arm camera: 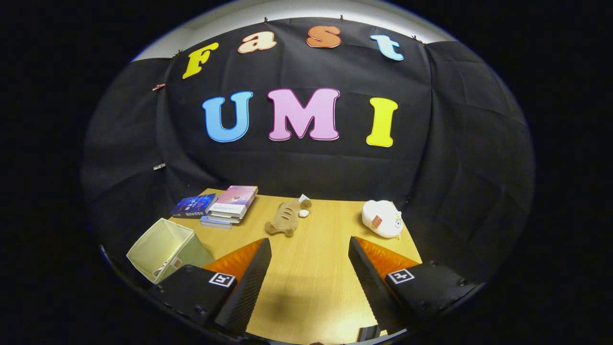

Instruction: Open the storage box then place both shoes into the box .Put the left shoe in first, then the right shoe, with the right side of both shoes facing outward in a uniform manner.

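- Gripper view: the gripper [310, 261] hangs above a wooden table [311, 287], its two fingers spread wide with nothing held, only bare tabletop between them.
- The fingers [249, 282] are wedge-shaped, tapering to a point, with ribbed inner faces; each carries a small square marker on its boxy base.
- The table is a pale, fine-grained wood with a smooth, matte top, and I will place everything else from it.
- The storage box [165, 249] sits at the table's near left corner, just beside the left finger and partly hidden by that finger's base. It is a cream fabric cube with soft, straight walls, tipped so its open mouth faces up and outward. The inside looks bare as far as can be seen.
- A stack of books [230, 206] rests at the table's far left, the top one with a glossy pink cover and pale page edges showing; a dark blue book [194, 206] lies flat, touching the stack on its left.
- A tan plush toy [287, 218], fish-like and stitched with ridges, lies near the table's far middle, beyond the fingers, with a small white piece at its head end.
- A white, rounded soft toy [382, 219] sits at the table's far right, beyond the right finger, with a small coloured tag on its side.
- A wrinkled black cloth wall [455, 143] closes off the table behind and to both sides.
- A small dark object at the table's near edge is too cut off to name.
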Motion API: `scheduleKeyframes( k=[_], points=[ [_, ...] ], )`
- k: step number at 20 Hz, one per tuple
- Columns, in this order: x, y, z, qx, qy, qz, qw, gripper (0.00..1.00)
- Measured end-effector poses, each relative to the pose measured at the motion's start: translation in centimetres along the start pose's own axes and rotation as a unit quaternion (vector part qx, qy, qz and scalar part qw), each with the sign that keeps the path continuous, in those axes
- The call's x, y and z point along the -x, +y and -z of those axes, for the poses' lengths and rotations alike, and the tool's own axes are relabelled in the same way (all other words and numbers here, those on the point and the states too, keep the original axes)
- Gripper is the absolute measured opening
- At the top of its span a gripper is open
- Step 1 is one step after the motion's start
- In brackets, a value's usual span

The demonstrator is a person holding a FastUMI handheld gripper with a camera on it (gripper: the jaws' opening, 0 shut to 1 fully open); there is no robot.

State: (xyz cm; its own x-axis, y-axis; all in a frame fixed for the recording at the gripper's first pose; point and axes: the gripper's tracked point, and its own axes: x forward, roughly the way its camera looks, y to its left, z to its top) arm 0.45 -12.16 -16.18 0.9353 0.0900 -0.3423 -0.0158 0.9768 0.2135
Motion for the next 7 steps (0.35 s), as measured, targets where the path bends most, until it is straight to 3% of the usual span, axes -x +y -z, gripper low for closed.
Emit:
scheduleKeyframes(
  k=[7],
  points=[
    [2.1,0.9,-0.9,0.021,-0.045,0.003,0.999,0.99]
  ],
)
